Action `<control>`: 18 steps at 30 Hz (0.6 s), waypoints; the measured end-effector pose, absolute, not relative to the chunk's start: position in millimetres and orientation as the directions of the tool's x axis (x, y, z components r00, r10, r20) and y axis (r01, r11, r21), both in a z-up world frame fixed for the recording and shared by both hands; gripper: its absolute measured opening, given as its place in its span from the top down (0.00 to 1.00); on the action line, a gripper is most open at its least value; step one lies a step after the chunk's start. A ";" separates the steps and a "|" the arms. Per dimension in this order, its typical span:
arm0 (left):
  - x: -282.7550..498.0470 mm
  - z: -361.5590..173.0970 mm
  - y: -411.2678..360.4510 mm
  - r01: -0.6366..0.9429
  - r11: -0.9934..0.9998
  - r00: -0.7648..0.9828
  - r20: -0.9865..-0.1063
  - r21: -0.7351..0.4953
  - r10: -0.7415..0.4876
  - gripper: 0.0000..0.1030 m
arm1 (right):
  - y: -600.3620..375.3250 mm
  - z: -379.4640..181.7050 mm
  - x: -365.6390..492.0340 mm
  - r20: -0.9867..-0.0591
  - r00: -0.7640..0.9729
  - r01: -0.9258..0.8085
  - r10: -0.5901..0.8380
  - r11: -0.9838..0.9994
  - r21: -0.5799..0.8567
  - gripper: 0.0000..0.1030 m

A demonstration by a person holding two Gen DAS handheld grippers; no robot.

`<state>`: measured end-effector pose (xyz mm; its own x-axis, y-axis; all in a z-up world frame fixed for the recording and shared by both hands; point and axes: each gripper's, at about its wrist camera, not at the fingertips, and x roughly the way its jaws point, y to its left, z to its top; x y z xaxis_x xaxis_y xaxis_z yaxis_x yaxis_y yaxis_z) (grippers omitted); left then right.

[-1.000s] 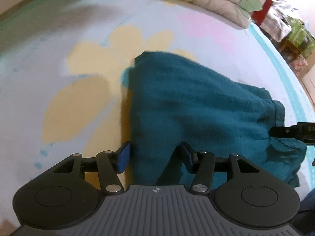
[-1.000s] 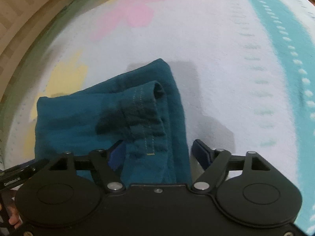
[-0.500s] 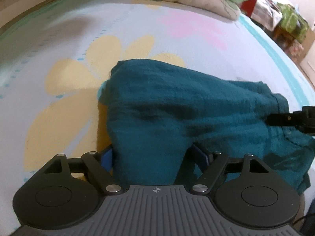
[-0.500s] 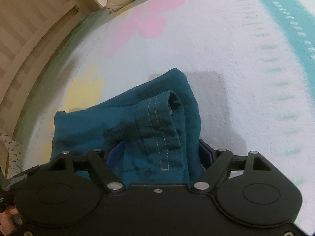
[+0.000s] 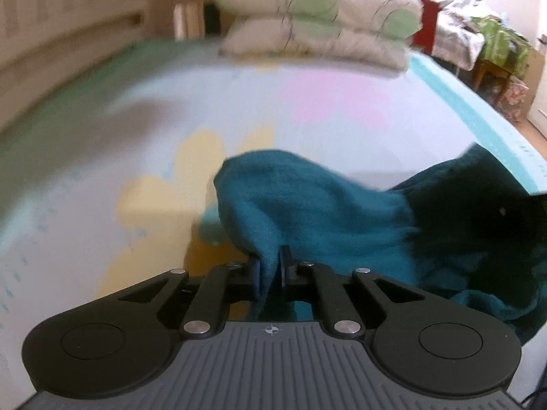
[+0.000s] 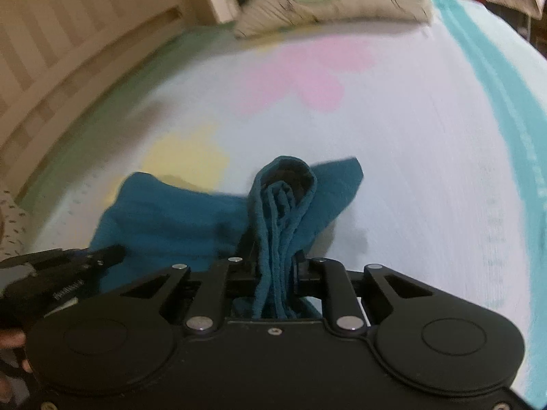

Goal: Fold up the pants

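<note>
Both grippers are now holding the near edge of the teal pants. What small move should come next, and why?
Probably carry both hands forward together. The left gripper and right gripper have just closed on the teal cloth pants, pinching bunched fabric, while the far part lies on the flowered bedsheet. Moving forward would lay the near edge over it.

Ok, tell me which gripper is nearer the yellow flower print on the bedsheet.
Left. The left gripper grips the teal pants beside the yellow flower print; the right gripper holds their far side.
</note>
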<state>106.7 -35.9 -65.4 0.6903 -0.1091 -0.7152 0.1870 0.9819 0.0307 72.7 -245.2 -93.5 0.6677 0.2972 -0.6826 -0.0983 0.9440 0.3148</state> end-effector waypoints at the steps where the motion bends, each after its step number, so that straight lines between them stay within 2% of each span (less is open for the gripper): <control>1: 106.7 -58.0 -36.9 0.198 0.980 0.706 -0.699 0.036 -0.117 0.90 | -243.6 -86.8 73.6 -0.672 0.677 -0.111 0.302 0.943 0.312 0.76; 6: 136.4 -28.1 -30.0 0.205 0.976 0.766 -0.633 0.079 -0.110 0.91 | -232.3 -57.8 102.3 -0.613 0.718 -0.155 0.330 0.934 0.320 0.76; 11: 183.7 -25.7 -15.2 0.194 0.976 0.770 -0.632 0.100 -0.088 0.90 | -222.9 -66.6 156.7 -0.601 0.734 -0.138 0.317 0.936 0.325 0.76; 13: 201.8 -44.0 -11.2 0.202 0.973 0.732 -0.678 0.113 -0.073 0.87 | -228.0 -84.3 179.4 -0.634 0.710 -0.100 0.306 0.935 0.340 0.72; 16: 229.7 -86.6 -5.9 0.176 0.975 0.613 -0.790 0.132 -0.004 0.85 | -242.6 -123.3 214.2 -0.759 0.612 0.046 0.223 0.948 0.316 0.59; 18: 230.9 -109.7 -1.2 0.147 0.966 0.561 -0.822 0.214 0.097 0.85 | -253.5 -142.1 223.4 -0.823 0.544 0.139 0.163 0.950 0.280 0.59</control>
